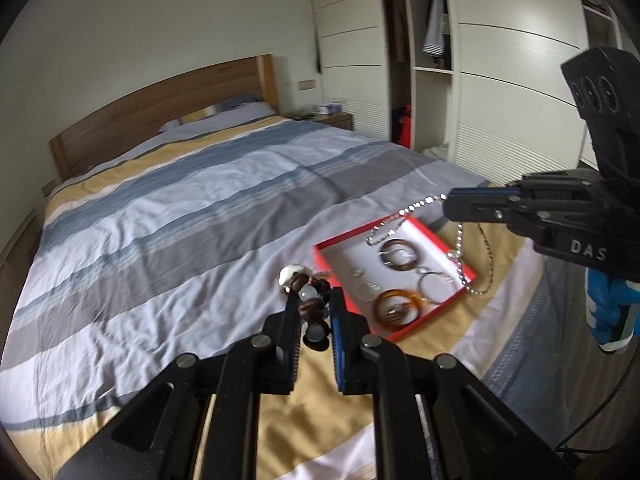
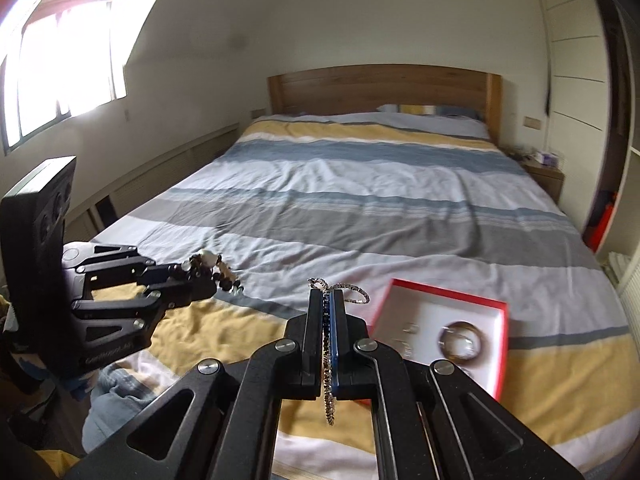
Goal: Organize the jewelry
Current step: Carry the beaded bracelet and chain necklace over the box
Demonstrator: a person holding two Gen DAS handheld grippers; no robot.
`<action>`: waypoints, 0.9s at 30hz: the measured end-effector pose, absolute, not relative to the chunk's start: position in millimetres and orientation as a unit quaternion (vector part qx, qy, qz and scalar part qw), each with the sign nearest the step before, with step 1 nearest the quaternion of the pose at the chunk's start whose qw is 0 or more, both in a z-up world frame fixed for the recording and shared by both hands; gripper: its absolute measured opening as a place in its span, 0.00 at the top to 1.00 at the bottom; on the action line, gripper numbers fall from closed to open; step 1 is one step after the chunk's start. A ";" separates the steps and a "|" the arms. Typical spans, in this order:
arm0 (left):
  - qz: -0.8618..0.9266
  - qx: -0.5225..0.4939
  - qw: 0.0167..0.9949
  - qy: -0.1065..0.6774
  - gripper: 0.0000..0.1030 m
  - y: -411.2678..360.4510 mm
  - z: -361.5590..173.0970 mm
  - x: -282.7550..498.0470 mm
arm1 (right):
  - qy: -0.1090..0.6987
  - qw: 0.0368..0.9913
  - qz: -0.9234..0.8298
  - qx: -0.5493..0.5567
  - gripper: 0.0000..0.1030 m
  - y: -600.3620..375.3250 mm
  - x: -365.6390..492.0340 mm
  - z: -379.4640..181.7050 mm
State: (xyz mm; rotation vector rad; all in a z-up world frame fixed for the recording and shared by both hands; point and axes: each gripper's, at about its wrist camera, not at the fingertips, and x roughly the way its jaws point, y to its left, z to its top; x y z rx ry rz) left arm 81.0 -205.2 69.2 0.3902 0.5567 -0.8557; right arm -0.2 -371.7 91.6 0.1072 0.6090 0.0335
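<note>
Left gripper clamped on beaded bracelet, beads strung roughly along the fingers, above the bedspread. Right gripper pinched on silver chain, hanging lengthwise between pads, probably draping over the red tray holding bangles.

Home bedroom (bed, wardrobe)

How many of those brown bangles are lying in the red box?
2 that I can see. One brown bangle lies near the middle of the red box; the other bangle lies toward its near corner. The rest are thin silvery pieces.
</note>
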 end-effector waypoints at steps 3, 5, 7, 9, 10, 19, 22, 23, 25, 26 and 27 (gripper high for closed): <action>-0.422 0.192 0.846 0.265 0.88 -230.5 65.8 75.4 | 0.300 0.952 -0.003 0.060 0.97 -395.3 -9.0 88.2; -0.429 0.197 0.840 0.267 0.88 -245.4 62.4 74.7 | 0.301 0.951 -0.013 0.064 0.97 -407.7 -12.2 85.4; -0.434 0.202 0.836 0.268 0.88 -258.3 59.0 73.1 | 0.303 0.950 -0.023 0.071 0.97 -422.6 -14.2 80.5; -0.440 0.206 0.830 0.273 0.88 -271.5 52.6 74.4 | 0.306 0.949 -0.030 0.077 0.97 -435.7 -14.9 74.7; -0.442 0.209 0.828 0.275 0.88 -276.8 49.7 75.1 | 0.307 0.948 -0.034 0.080 0.97 -442.3 -14.8 71.1; -0.446 0.222 0.807 0.318 0.88 -327.9 5.5 94.8 | 0.342 0.932 -0.047 0.108 0.97 -485.9 9.4 19.1; -0.444 0.223 0.800 0.335 0.88 -341.8 -13.4 104.3 | 0.356 0.926 -0.052 0.118 0.97 -496.8 17.0 -0.8; -0.443 0.225 0.798 0.340 0.88 -346.1 -19.5 107.1 | 0.361 0.923 -0.053 0.121 0.97 -500.6 18.9 -7.6; -0.442 0.226 0.794 0.351 0.88 -355.4 -32.5 111.3 | 0.372 0.918 -0.058 0.127 0.97 -508.4 24.2 -22.7; -0.442 0.226 0.793 0.354 0.88 -358.0 -36.0 113.4 | 0.375 0.916 -0.059 0.128 0.97 -510.8 25.6 -26.3; -0.441 0.228 0.791 0.358 0.88 -361.9 -41.9 115.4 | 0.380 0.914 -0.062 0.131 0.97 -515.0 28.0 -33.8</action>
